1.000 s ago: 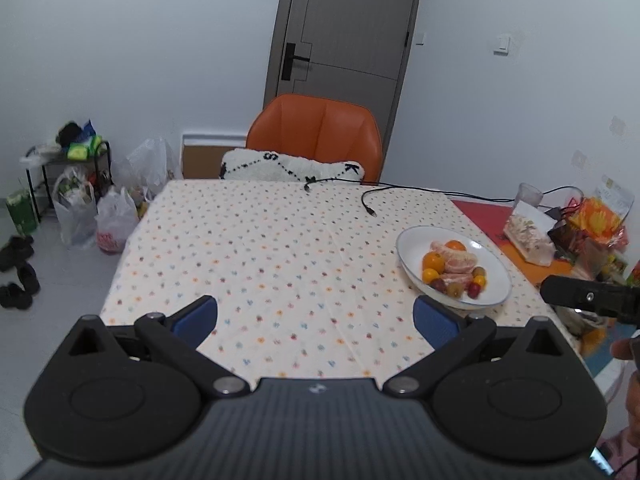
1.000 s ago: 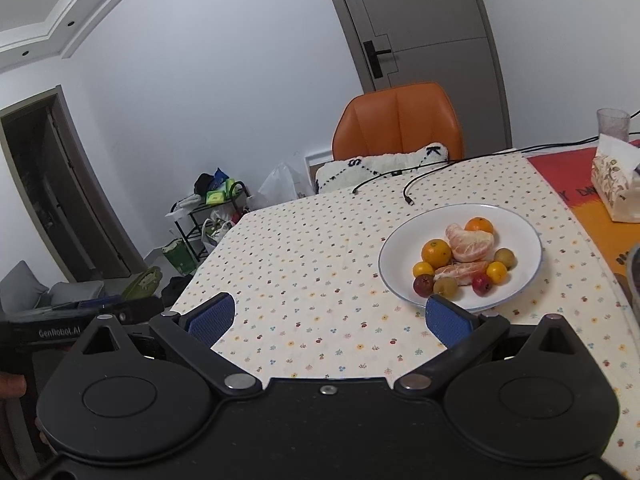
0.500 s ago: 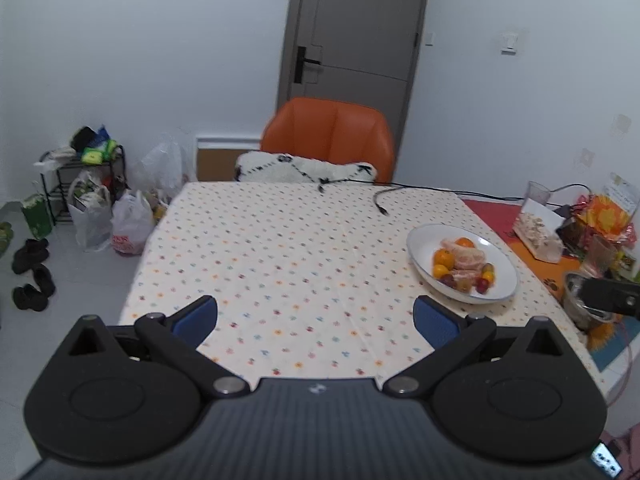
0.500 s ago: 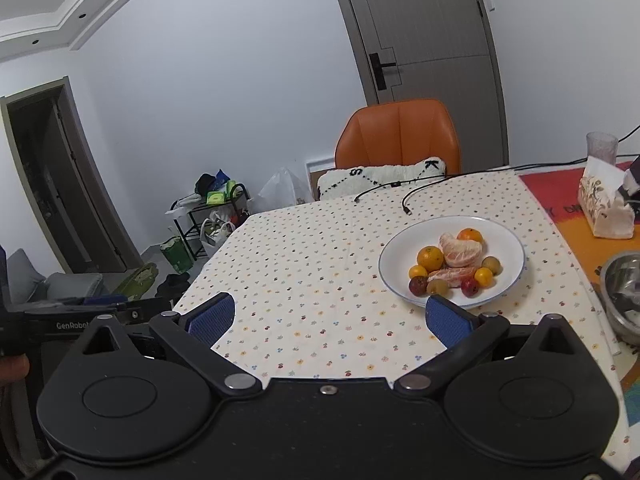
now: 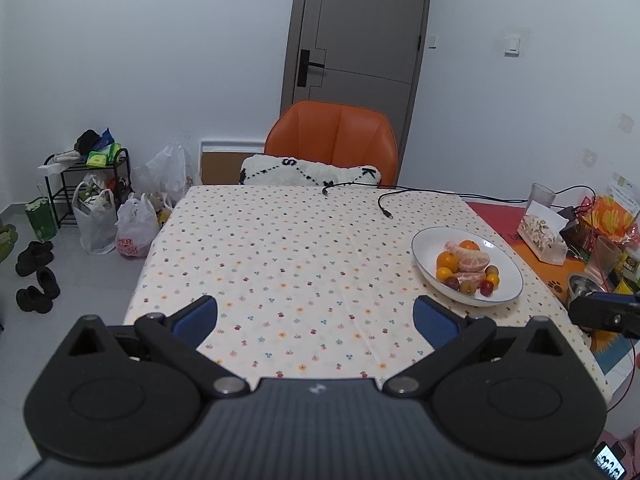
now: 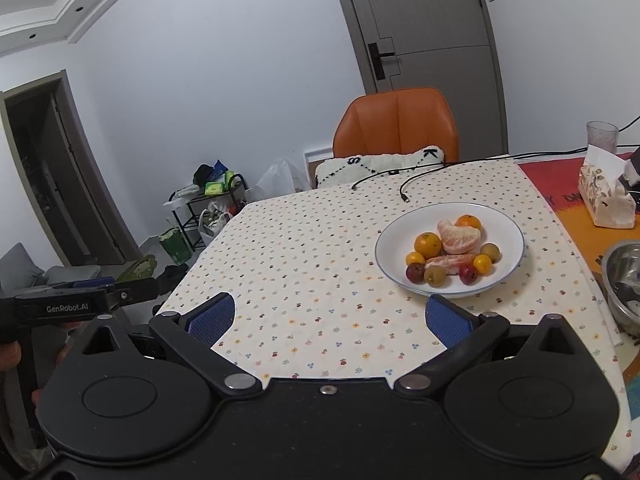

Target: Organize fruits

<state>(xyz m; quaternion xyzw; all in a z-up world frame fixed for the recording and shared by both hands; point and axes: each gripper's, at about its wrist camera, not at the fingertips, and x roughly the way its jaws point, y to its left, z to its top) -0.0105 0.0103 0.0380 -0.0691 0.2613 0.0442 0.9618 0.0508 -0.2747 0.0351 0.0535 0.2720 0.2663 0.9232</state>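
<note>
Both claws are spread wide and hold nothing. From the left wrist view, the left claw (image 5: 315, 314) hangs over the near edge of the counter (image 5: 280, 248), well apart from the white plate (image 5: 505, 260) on its right side, where all the fruits (image 5: 466, 266) lie in one heap. Part of the right claw (image 5: 604, 314) shows at the right border.

From the right wrist view, the right claw (image 6: 328, 318) is released too, with the plate (image 6: 508, 232) ahead and a little right of it. The peeled orange half (image 6: 458, 237) lies with its long axis across the view, flat cut side toward the camera; the segment strip (image 6: 450, 261) below it also runs left to right. The small round fruits have no clear direction.

I think the risk is in the crowding: the fruits touch each other, so fingers closing on one may push its neighbours, and the round ones could roll off the shallow rim. The soft peeled pieces may be crushed by a strong squeeze
</note>
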